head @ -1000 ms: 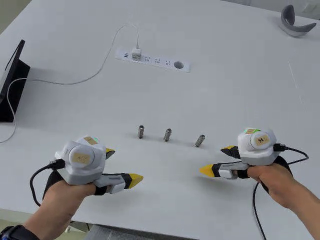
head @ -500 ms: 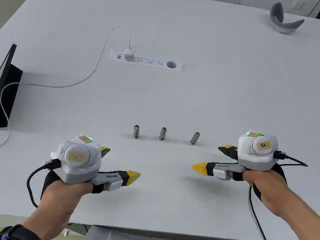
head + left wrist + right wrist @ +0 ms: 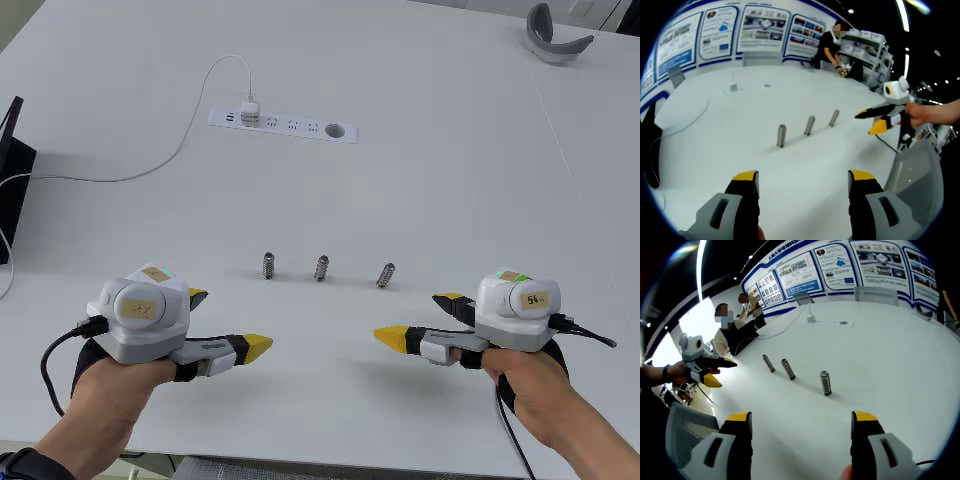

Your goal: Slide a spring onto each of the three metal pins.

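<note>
Both tongs sit low over the white table [image 3: 470, 160], and neither has budged against the row of springs over the last second; the headset has tipped and the whole picture has slid, nothing more. The left gripper [image 3: 228, 321] hangs near the table's front edge, jaws wide apart, yellow tips bare, nothing between them. The right gripper [image 3: 418, 318] mirrors it from the other side, spread just as wide and just as empty, its tips pointing in toward its partner.

Between and beyond them the three stand in a line, same as before: the left spring [image 3: 269, 265], the middle spring [image 3: 321, 267] just beside it, then the right spring [image 3: 386, 275] set a little further off and leaning in the head view. In the left gripper view a flat metal cap tops the nearest coil; the pin inside cannot be made out. No tip touches any of them.

Farther back, the power strip [image 3: 283, 124] lies where it lay, a white plug [image 3: 250, 108] seated in its left end and the cable [image 3: 170, 160] looping away left. The grey curved piece [image 3: 555, 30] rests at the far right corner
</note>
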`<state>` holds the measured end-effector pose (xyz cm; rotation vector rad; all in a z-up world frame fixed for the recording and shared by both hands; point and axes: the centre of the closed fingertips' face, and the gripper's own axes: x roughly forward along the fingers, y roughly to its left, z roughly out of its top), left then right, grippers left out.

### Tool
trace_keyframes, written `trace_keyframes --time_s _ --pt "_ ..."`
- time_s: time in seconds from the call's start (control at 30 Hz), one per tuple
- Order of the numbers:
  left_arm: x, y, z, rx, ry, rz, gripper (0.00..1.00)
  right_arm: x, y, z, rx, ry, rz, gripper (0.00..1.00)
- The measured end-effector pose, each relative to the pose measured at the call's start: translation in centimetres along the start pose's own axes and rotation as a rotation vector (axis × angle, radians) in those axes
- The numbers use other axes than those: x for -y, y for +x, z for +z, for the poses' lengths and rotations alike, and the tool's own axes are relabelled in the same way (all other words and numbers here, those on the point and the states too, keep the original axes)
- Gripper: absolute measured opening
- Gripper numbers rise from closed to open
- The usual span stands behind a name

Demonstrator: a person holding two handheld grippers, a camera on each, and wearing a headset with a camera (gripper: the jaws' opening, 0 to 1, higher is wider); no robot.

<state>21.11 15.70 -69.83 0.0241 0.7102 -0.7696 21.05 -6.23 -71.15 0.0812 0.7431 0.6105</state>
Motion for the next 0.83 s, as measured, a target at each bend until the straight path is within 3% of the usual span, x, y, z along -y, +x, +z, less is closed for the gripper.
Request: trace_keyframes --time_s 0.33,0.83 --pt "-0.7 -0.1 0.2 0.010 -0.014 0.009 0.75 -1.1 -0.7 0.1 0.020 -0.010 -0.001 0.87" --pt "-0.8 -0.1 0.4 0.011 -0.018 0.010 0.75 -1.4 -0.3 1.0 0.005 -0.060 0.011 0.90"
